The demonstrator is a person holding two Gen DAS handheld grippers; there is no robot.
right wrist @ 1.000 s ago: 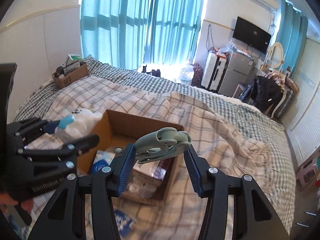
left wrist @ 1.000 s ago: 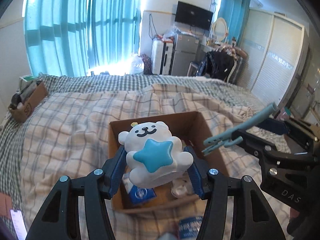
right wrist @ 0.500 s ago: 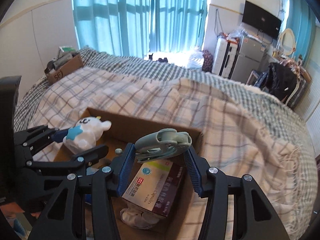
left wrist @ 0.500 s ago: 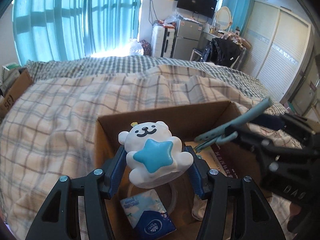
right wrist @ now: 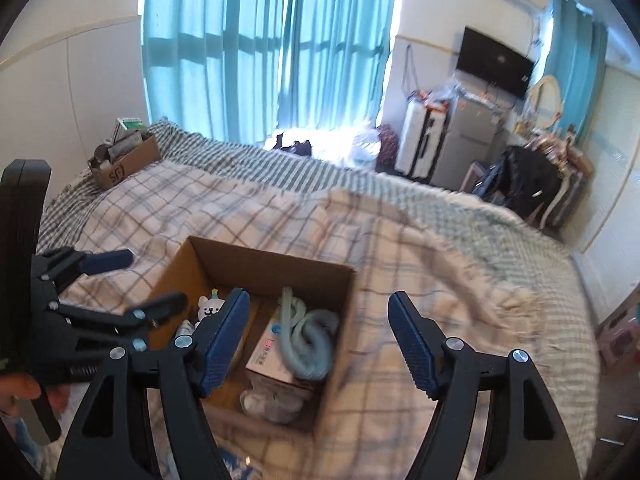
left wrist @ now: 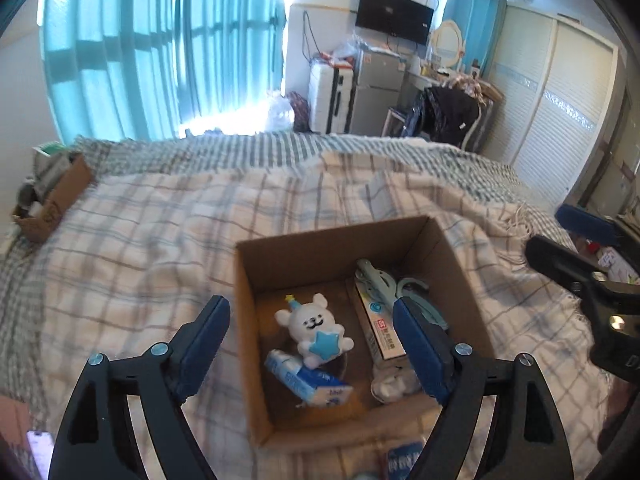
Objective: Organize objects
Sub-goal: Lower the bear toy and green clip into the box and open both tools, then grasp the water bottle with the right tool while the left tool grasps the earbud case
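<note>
Drop step looks done: left gripper (left wrist: 310, 344) and right gripper (right wrist: 318, 340), jaws just opened and empty, hover over the box (left wrist: 452, 256) at lower centre, where bear (left wrist: 316, 330) and clip (right wrist: 308, 340) lie; next, probably fetch another stray item.

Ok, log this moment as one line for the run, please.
left gripper: just opened, empty | right gripper: just opened, empty | bear toy and clip: lying in cardboard box | step: both drops done

Room: bed under pale plaid blanket (left wrist: 152, 240). Sheer teal curtains (left wrist: 160, 60) at 11 o'clock, daylight glowing through. Black wall-mounted television (left wrist: 394, 14) at 1 o'clock, above grey fridge (left wrist: 378, 84). White louvred wardrobe (left wrist: 560, 108) at 2 o'clock.
</note>
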